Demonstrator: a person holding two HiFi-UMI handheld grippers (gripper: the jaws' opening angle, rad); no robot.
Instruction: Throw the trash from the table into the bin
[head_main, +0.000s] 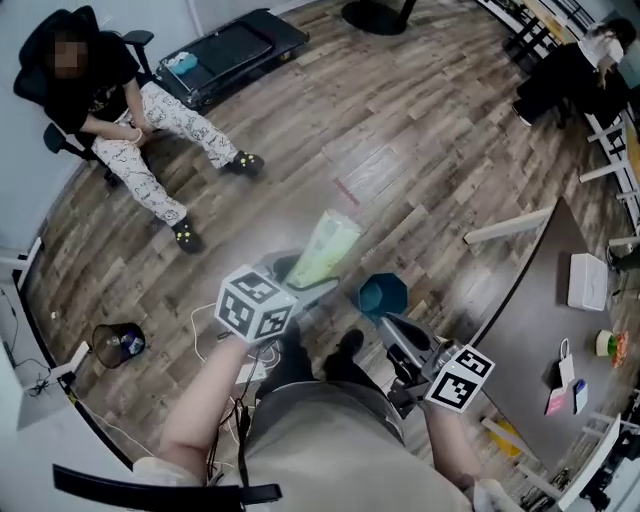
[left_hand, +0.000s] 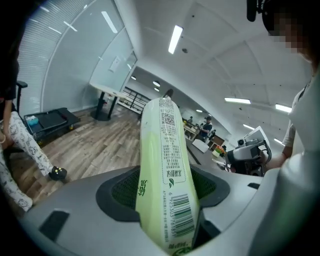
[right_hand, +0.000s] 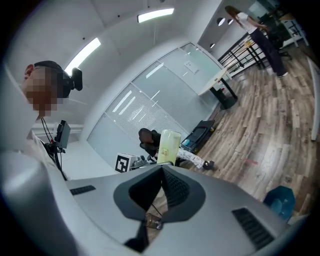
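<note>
While the left hand-held gripper (head_main: 303, 276) clamps a pale green packet (head_main: 326, 248) by its lower end, the carrying step looks to be in hand. The packet hangs above the floor, with the teal bin (head_main: 383, 296) near it at about four o'clock. The right hand-held gripper (right_hand: 162, 172) is pinched together on nothing. Off at three o'clock lies the tabletop (head_main: 540, 320). Next, I judge, the packet needs bringing over the bin's mouth, then releasing.
</note>
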